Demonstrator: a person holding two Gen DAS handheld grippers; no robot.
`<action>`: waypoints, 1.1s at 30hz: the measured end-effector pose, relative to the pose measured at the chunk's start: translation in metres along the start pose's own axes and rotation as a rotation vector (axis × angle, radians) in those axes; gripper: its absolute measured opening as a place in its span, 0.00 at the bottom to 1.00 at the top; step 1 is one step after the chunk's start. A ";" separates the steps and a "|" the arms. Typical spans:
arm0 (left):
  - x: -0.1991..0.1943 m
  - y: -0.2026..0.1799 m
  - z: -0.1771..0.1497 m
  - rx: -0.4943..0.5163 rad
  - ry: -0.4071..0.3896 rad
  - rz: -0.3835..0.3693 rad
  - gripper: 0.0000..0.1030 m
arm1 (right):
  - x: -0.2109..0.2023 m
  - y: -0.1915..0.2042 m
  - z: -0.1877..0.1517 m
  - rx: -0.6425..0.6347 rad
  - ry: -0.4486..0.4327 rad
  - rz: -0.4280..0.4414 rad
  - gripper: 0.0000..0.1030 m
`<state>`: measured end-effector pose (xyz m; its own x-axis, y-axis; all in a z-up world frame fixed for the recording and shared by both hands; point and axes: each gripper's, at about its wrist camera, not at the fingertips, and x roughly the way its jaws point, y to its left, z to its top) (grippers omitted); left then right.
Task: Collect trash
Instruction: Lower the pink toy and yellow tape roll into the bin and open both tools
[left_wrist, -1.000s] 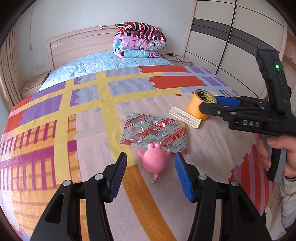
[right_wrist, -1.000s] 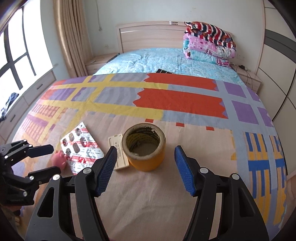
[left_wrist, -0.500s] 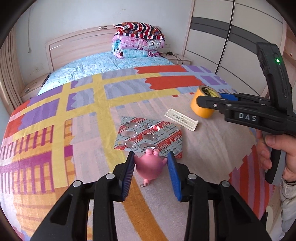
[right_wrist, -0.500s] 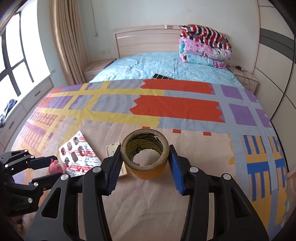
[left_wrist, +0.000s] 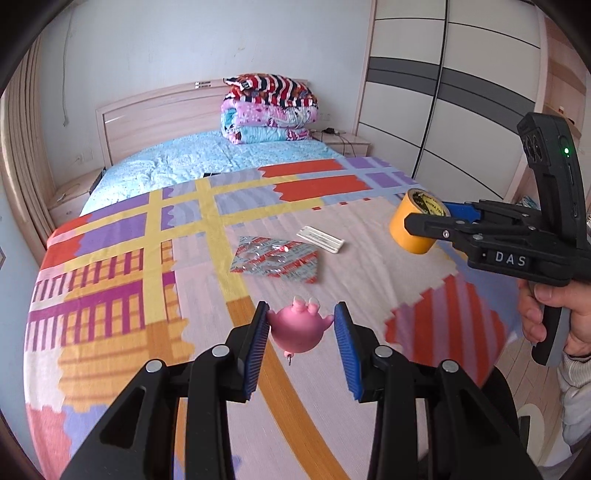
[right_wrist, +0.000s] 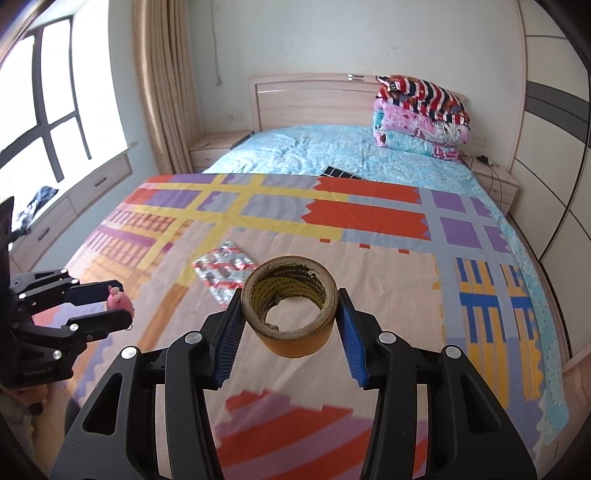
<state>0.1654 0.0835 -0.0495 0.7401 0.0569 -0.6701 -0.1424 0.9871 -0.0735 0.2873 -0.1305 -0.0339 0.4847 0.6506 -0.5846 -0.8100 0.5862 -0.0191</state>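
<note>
- Both hand-held grippers hang above the bed (right_wrist: 388, 291): our left hand-held gripper (left_wrist: 301, 330) is clamped on a pink pig toy (left_wrist: 298, 329), and our right hand-held gripper (right_wrist: 290, 319) is clamped on a yellow tape roll (right_wrist: 290, 308).
- We see the bed spread with a patchwork cover in red, yellow, purple and grey, with a light blue sheet at the far end.
- We see a stack of folded quilts (left_wrist: 269, 109) at the far end, against the headboard.
- We hold the tape roll clear of the cover, its open core tilted towards the camera, each blue pad against one side of it.
- We see a foil blister sheet (left_wrist: 277, 258) with red print lying flat on the cover, mid-bed.
- We see a white flat strip (left_wrist: 320, 239) lying just right of that sheet and slightly farther off.
- We hold the pig toy off the cover too, its feet pointing away, a small metal eyelet showing on its near side.
</note>
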 end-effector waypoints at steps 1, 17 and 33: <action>-0.006 -0.003 -0.003 0.002 -0.007 -0.002 0.34 | -0.008 0.004 -0.004 -0.008 -0.002 0.007 0.47; -0.081 -0.060 -0.086 0.019 -0.020 -0.092 0.34 | -0.079 0.069 -0.094 -0.122 0.025 0.110 0.47; -0.057 -0.079 -0.179 0.000 0.187 -0.085 0.34 | -0.082 0.103 -0.174 -0.155 0.175 0.187 0.47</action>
<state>0.0164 -0.0242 -0.1377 0.6144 -0.0558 -0.7870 -0.0842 0.9872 -0.1357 0.1069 -0.2079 -0.1291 0.2689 0.6393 -0.7205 -0.9271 0.3745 -0.0137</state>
